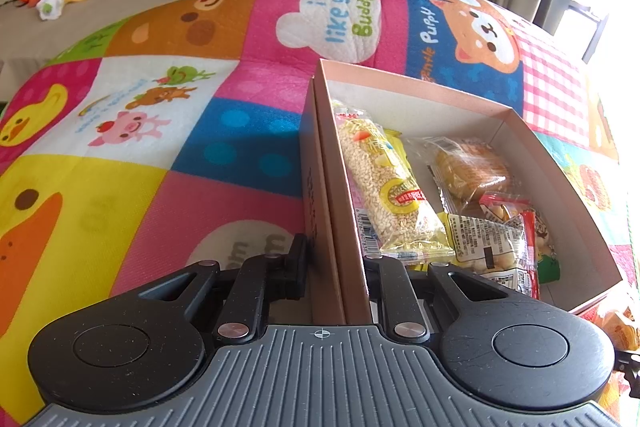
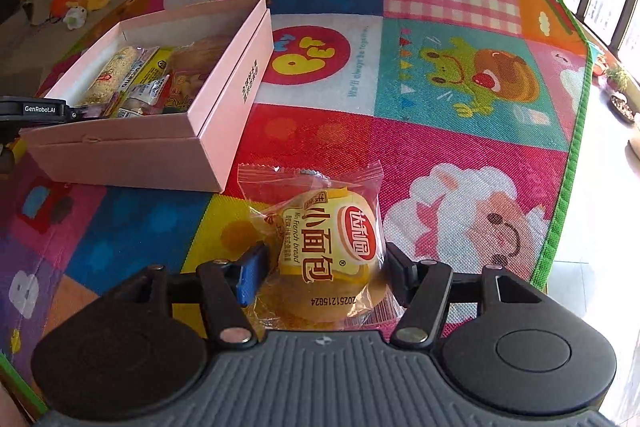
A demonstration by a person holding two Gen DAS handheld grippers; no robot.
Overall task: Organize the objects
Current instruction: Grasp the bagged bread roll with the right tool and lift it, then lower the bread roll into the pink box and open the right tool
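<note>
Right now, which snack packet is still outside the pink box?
The small French bread packet, between the right hand-held gripper's fingers on the mat; the others lie inside the pink box.

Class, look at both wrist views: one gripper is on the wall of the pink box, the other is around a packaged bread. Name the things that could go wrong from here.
1. The right gripper straddles the soft bread packet; squeezing hard may crush the bread, or the slick wrapper may slip.
2. The left gripper pinches only one thin wall of the pink box; pulling could bend the card or tip it.
3. The near end of the box is crowded with snacks, so the bread may sit proud unless placed at the far end.
</note>
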